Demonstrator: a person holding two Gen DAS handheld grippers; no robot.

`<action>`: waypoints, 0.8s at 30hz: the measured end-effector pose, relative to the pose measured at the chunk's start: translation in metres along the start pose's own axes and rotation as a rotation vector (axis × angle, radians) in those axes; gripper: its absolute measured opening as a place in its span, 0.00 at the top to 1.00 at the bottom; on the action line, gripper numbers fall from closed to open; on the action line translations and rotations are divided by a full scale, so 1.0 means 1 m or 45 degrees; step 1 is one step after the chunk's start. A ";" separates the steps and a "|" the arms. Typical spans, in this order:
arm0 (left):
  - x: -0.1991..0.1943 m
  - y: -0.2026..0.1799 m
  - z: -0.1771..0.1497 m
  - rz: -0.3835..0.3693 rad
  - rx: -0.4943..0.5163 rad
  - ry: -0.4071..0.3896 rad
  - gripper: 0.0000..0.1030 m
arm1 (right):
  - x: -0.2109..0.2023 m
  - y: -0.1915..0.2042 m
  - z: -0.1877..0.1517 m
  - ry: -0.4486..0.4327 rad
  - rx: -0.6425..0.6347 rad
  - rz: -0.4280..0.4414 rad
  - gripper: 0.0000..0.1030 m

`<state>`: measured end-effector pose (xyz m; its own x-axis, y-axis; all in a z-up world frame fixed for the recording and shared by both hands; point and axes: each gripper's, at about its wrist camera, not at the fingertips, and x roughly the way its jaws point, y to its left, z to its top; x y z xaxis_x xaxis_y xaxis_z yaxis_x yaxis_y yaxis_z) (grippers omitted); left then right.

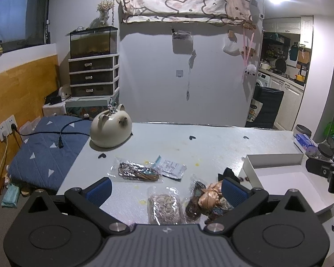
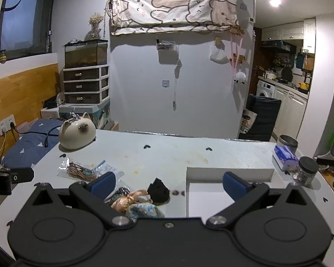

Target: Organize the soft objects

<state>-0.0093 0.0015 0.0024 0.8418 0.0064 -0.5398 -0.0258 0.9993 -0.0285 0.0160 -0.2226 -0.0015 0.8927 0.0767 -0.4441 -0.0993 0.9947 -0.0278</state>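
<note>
On the table [image 1: 211,142], near its left edge, sits a cream cat-shaped pouch [image 1: 110,128]. Toward the front lie a clear bag of brown cords [image 1: 137,171], a small printed packet [image 1: 171,166] and a bag of beige pieces [image 1: 163,207]. Right of them is a heap of scrunchies [image 2: 133,202], with a black cloth piece [image 2: 158,190] touching it. At the right front corner stands the white box [image 2: 229,173], and nothing is visible inside it, so the sorting seems not yet begun; all soft things are still left to move. The left gripper [image 1: 167,189] is spread wide and holds nothing, with the heap just beside its right finger. The right gripper [image 2: 169,185] is also spread and holds nothing, the heap by its left finger and the box under its right one
</note>
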 end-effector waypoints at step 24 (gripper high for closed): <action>0.086 0.014 -0.001 0.008 0.014 0.184 0.00 | 0.097 0.021 -0.025 0.305 0.047 0.140 0.00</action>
<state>0.0620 0.0162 -0.0454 0.7550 0.0076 -0.6557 -0.0241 0.9996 -0.0161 0.0894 -0.1962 -0.0678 0.7472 0.1705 -0.6423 -0.1702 0.9834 0.0631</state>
